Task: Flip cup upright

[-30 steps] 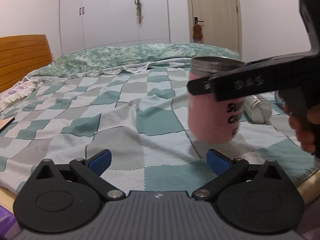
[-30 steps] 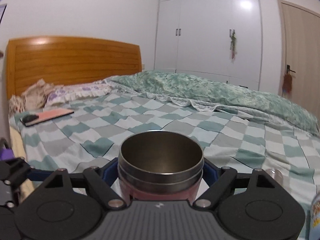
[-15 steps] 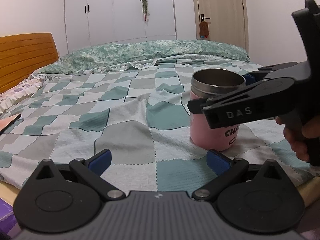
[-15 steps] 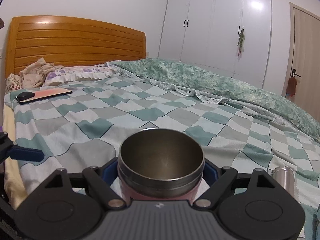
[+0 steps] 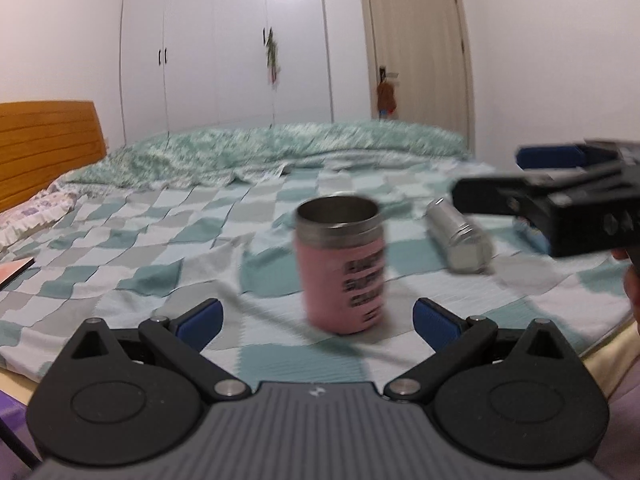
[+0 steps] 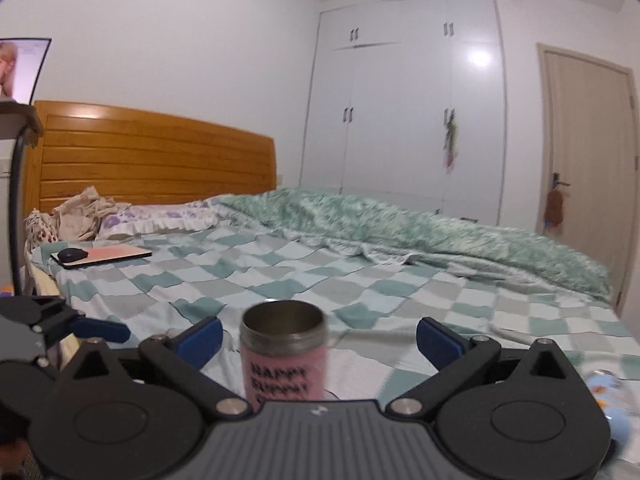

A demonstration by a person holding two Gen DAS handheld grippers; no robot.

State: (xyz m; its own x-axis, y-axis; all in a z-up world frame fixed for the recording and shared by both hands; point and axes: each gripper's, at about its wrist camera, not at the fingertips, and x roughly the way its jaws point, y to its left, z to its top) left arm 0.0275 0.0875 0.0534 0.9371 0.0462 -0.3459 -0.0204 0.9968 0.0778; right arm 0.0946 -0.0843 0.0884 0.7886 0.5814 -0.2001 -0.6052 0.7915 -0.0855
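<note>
standing mouth-up on the checked bedspread, the pink cup has its steel rim on top and its printed text reading the right way round, so by my judgement the flip is done. it sits near the bed's front edge, in reach of both tools, on a patch of cloth that looks fairly flat, which is probably why it stands without visible lean, though both views are blurred.

right gripper: fingers spread wide, blue pads well clear on either side of the cup, holding nothing. the cup stands in front of it, a bit left of centre between the jaws. that reads as a release; the wide gap leaves room to draw away without clipping the rim. seen from the left camera, this tool hangs off to the cup's right, apart from it.

left gripper: also wide open and empty, pointed at the cup from the bed's edge, not touching. it looks like a standby pose, close enough to steady the cup if needed.

a silver bottle lies on its side just beyond and to the right of the cup, not touching it.

risk noted: soft bedding, tall narrow cup; a nudge while backing off could tip it.
</note>
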